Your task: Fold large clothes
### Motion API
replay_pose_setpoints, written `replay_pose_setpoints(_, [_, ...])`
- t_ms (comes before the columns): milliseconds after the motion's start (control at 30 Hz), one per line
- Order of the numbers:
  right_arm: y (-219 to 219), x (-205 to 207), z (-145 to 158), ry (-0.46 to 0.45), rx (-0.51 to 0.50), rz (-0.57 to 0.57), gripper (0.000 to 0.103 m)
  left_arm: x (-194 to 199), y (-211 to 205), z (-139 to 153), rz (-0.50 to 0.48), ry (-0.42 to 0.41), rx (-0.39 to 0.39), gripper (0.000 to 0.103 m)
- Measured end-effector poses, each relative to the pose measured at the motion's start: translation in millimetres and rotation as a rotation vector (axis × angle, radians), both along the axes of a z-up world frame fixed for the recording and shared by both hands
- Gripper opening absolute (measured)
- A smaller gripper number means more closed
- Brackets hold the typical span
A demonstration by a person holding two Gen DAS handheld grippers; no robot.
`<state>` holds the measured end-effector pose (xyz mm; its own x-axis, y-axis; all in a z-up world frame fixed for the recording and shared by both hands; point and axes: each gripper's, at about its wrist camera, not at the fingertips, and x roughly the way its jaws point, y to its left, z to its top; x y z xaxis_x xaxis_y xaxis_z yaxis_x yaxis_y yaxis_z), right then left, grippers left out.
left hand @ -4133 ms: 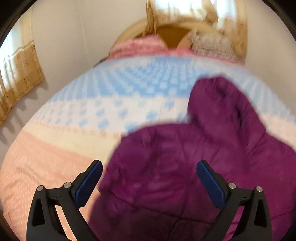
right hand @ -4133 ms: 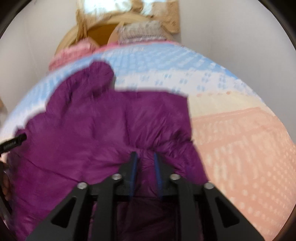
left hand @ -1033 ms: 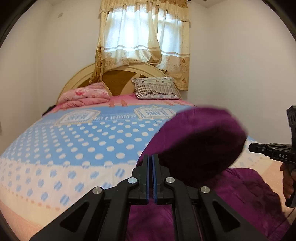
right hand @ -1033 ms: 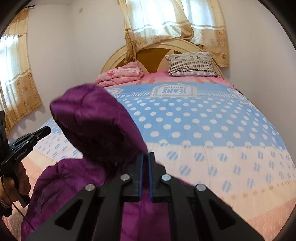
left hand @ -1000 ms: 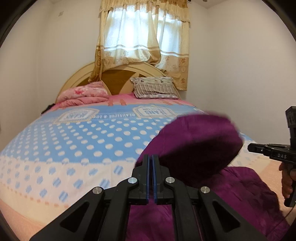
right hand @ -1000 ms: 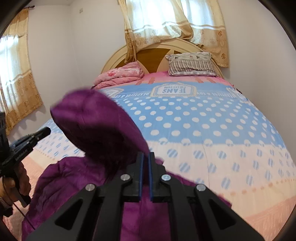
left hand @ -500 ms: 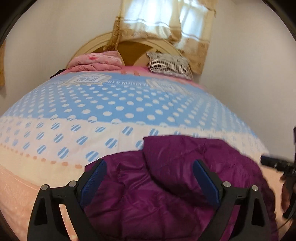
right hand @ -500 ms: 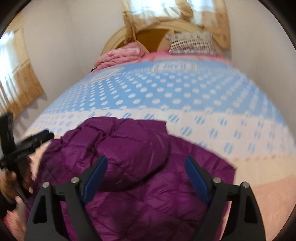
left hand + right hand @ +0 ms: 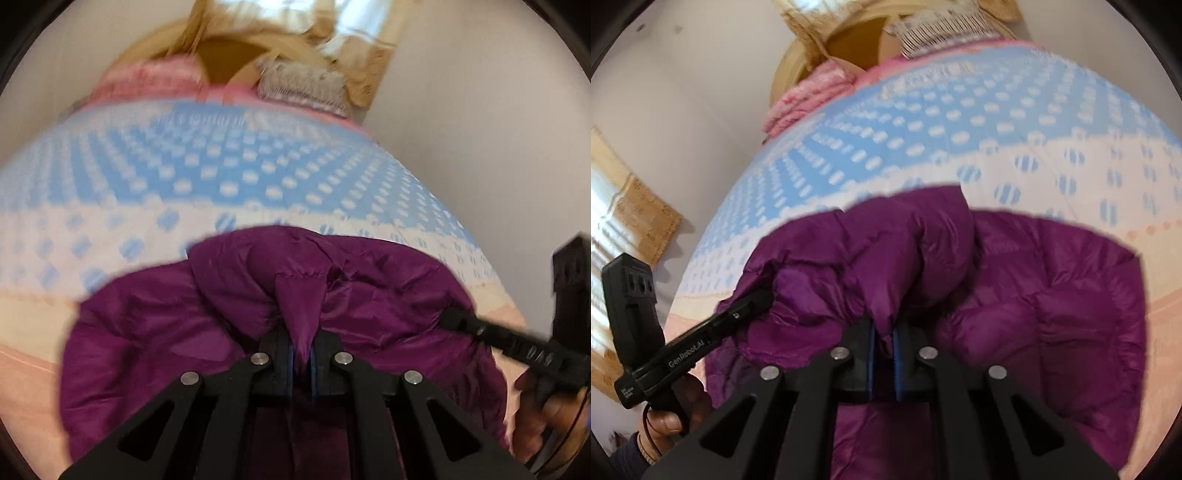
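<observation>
A purple quilted puffer jacket [image 9: 229, 317] lies bunched on the bed, near its foot; it also shows in the right wrist view [image 9: 1034, 295]. My left gripper [image 9: 301, 354] is shut on a pinched fold of the jacket's fabric. My right gripper [image 9: 882, 341] is shut on another fold of the jacket. Each gripper shows in the other's view, the right one [image 9: 517, 347] at the jacket's right side, the left one [image 9: 701, 339] at its left side, both touching the fabric.
The bed's cover [image 9: 221, 177] is blue with white dots, then white and peach toward the foot [image 9: 1160, 266]. A pink folded blanket [image 9: 805, 96] and a striped pillow [image 9: 299, 85] lie by the wooden headboard [image 9: 229, 51]. White walls stand on both sides, with curtains [image 9: 624, 206] at the left.
Half a second ago both grippers were open above the jacket. Now both have dropped onto it and closed on folds of its fabric.
</observation>
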<state>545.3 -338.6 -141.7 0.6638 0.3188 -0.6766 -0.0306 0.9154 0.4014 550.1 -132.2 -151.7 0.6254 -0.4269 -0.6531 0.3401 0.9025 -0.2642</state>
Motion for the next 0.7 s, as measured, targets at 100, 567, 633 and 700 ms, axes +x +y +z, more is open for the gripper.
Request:
replay_pose_setpoints(100, [-1,-28,20,-0.032,-0.012,0.037,0.010,-31,3,18,-0.033,-0.050,0.002,0.005])
replay_pose_setpoints(567, [17,-61,-51,0.082,-0.111,0.011,0.010,-67,-13,-49,0.023,-0.032,0.161,0.009])
replay_pose_setpoints(633, [16,-61,-49,0.089,-0.101,0.009,0.011,-67,-12,-41,0.039,-0.018,0.183,0.018])
replay_pose_setpoints(700, [12,-63,-45,0.092,-0.091,0.003,0.015,-72,-10,-29,0.069,-0.032,0.227,0.054])
